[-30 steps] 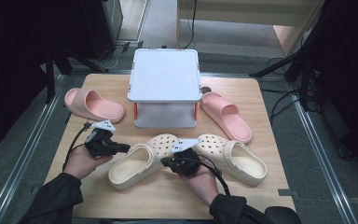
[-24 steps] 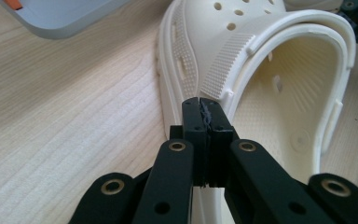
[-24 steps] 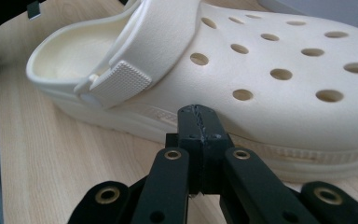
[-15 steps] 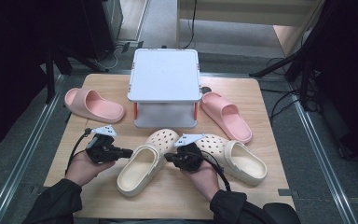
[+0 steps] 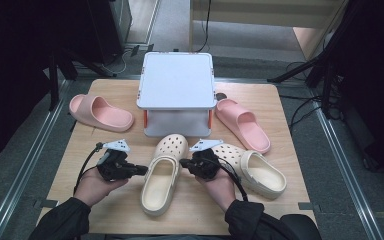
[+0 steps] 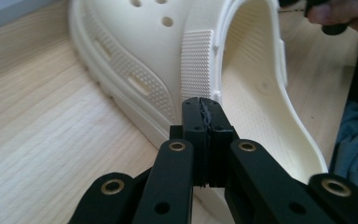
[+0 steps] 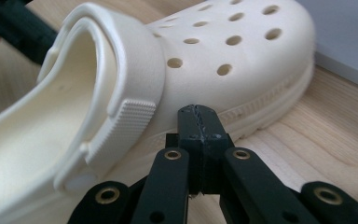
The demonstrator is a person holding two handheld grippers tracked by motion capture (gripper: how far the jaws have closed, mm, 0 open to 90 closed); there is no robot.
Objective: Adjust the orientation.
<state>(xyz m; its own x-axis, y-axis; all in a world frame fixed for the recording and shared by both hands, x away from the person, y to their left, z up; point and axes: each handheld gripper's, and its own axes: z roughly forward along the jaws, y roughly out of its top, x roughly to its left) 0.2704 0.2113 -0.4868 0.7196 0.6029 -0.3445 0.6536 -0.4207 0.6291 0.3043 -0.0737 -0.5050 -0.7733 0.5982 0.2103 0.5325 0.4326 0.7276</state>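
A cream clog (image 5: 161,176) is lying on the wooden counter (image 5: 300,150) in front of a white box (image 5: 177,82), toe toward the box and heel toward the person. The left gripper (image 5: 139,170) is pointing at the clog's left side, and the right gripper (image 5: 184,163) is pointing at its right side, so the shoe is sitting between the two. In the left gripper view the left gripper's jaws are pressed together with nothing between them, their tip sitting at or just short of the ribbed strap pad on the clog's wall (image 6: 196,63); whether it is touching I cannot tell. In the right gripper view the right gripper's jaws are likewise closed on nothing, their tip resting close to the sole edge below the perforated toe (image 7: 233,42).

The work in hand appears to be nudging or squaring this clog with closed jaw tips from both sides. The second cream clog (image 5: 252,167) is lying just right of the right hand, and two pink slides (image 5: 101,112) (image 5: 242,124) are flanking the box.

The risks follow from pushing rather than gripping. If one tip is pressing harder or higher than the other, the light foam shoe is likely to spin or tip rather than slide straight. A tip riding up the sloped wall could slip over the rim into the footbed. Pushing too far forward would be jamming the toe against the box, and a wide sweep of the right hand could be knocking the neighbouring clog out of line.
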